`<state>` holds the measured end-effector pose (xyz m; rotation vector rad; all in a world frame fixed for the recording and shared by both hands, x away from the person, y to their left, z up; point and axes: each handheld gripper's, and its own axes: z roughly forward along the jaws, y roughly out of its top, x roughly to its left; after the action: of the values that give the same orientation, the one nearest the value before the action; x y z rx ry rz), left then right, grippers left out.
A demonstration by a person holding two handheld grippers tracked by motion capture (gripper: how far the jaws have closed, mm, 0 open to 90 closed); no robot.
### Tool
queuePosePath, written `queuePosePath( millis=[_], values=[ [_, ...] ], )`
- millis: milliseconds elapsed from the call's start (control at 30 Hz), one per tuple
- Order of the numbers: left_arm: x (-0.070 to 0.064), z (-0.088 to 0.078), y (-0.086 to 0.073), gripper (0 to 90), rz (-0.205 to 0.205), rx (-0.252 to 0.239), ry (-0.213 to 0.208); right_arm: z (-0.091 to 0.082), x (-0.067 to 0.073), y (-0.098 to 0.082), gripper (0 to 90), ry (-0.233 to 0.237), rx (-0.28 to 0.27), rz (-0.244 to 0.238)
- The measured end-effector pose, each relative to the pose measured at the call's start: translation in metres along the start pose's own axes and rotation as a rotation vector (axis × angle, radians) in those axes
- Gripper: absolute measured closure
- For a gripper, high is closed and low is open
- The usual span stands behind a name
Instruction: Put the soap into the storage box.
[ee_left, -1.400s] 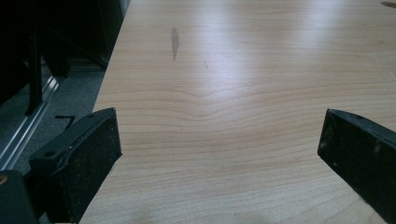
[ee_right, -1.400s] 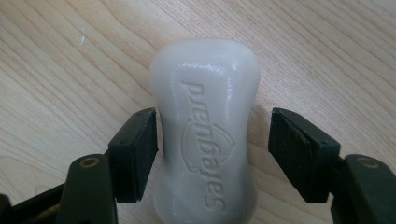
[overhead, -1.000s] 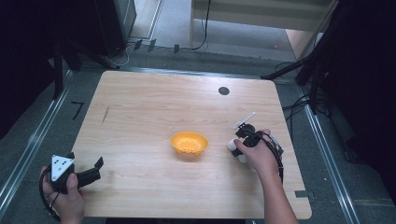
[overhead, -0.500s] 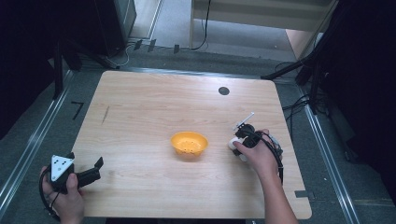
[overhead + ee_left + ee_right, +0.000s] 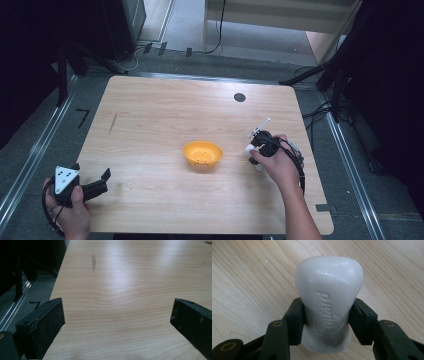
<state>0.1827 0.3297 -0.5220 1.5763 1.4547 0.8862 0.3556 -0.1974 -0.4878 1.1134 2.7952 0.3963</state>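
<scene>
Right tongs (image 5: 326, 315) around white bar (image 5: 328, 300), embossed lettering possibly "Safeguard".

A bowl (image 5: 202, 153) sits near the middle of the desk (image 5: 165, 110). Just to its right, the right claw (image 5: 326, 312) clamps a soap bar (image 5: 328, 300) against the desk. The left claw (image 5: 102, 180) rests at the desk's near left corner, well apart from the bowl.

White embossed soap bar (image 5: 328, 307), on the wooden table (image 5: 244, 285), pinched between tongs.
</scene>
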Motion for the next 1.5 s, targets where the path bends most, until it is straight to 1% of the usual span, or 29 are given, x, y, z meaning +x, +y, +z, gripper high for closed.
queuePosePath(
  millis=[233, 367, 400, 500, 667, 767, 900, 1100, 1333, 1367, 1500],
  values=[
    [0.000, 0.000, 0.000, 0.0, 0.000, 0.001, 0.000, -0.008, 0.005, 0.005, 51.1, -0.001, -0.007, -0.041],
    [0.000, 0.000, 0.000, 0.0, 0.000, 0.001, 0.000, -0.012, 0.007, 0.008, 51.1, -0.008, -0.006, -0.080],
    [0.000, 0.000, 0.000, 0.0, 0.000, 0.002, -0.001, -0.013, 0.009, 0.009, 51.1, -0.006, -0.004, -0.079],
    [0.000, 0.000, 0.000, 0.0, 0.000, 0.001, 0.000, -0.016, 0.011, 0.012, 51.1, -0.008, -0.012, -0.106],
    [0.000, 0.000, 0.000, 0.0, 0.000, 0.001, 0.000, -0.019, 0.014, 0.017, 51.1, -0.001, -0.025, -0.128],
    [0.000, 0.000, 0.000, 0.0, 0.002, 0.002, 0.000, -0.020, 0.017, 0.021, 51.1, 0.003, -0.019, -0.152],
    [0.000, 0.000, 0.000, 0.0, 0.000, 0.002, 0.000, -0.021, 0.021, 0.027, 51.1, 0.009, -0.023, -0.179],
    [0.000, 0.000, 0.000, 0.0, -0.001, 0.003, -0.001, -0.023, 0.026, 0.035, 51.0, 0.017, -0.032, -0.211],
    [0.000, 0.000, 0.000, 0.0, 0.000, 0.002, -0.001, -0.025, 0.032, 0.041, 51.0, 0.018, -0.033, -0.235],
    [0.000, 0.000, 0.000, 0.0, 0.000, 0.001, 0.000, -0.025, 0.032, 0.042, 51.1, 0.020, -0.035, -0.247],
    [0.000, 0.000, 0.000, 0.0, 0.000, 0.002, 0.000, -0.026, 0.036, 0.046, 51.1, 0.025, -0.037, -0.251]
  ],
)
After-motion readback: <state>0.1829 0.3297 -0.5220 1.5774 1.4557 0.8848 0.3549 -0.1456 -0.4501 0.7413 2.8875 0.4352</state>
